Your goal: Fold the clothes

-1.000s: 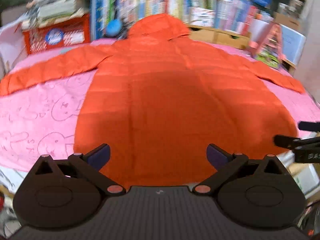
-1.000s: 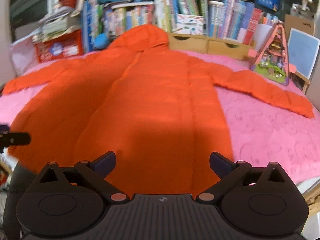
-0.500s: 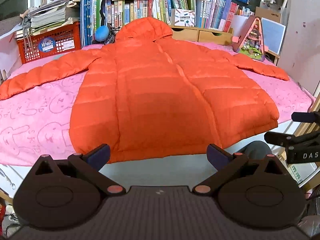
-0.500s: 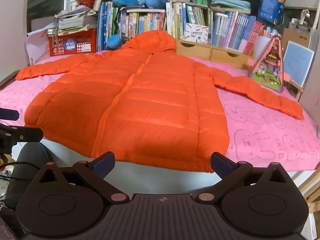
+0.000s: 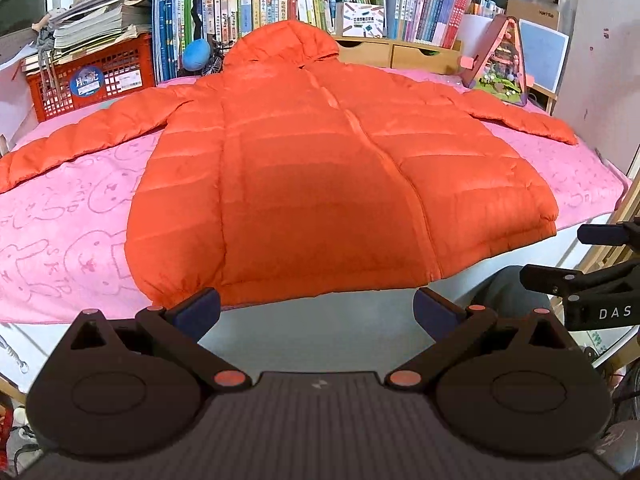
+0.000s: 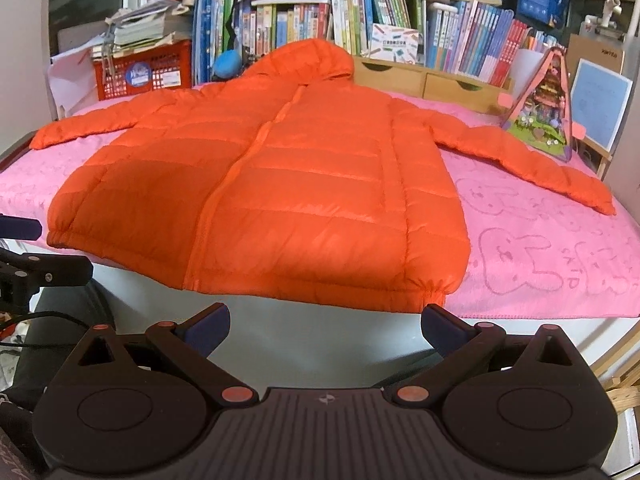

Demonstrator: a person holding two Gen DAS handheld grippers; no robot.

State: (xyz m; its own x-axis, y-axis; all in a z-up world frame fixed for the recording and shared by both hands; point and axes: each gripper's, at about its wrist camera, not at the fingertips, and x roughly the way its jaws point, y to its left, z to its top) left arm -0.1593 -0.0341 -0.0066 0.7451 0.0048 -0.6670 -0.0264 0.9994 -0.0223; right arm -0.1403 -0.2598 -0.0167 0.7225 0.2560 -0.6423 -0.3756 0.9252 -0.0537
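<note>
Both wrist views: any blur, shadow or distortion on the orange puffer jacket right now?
Left wrist view: sharp; a broad shadow darkens the orange puffer jacket at mid-body; fisheye bends the bookshelf. Right wrist view: sharp too, with shadow on the jacket's lower left part.

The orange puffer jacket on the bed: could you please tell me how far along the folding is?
Done: the orange puffer jacket is laid flat, front up and closed, on the pink towel, sleeves spread, hood toward the bookshelf. In hand: nothing; the left gripper and right gripper are both open, short of the hem. Left: all the folding, since no sleeve or side is turned in.
</note>
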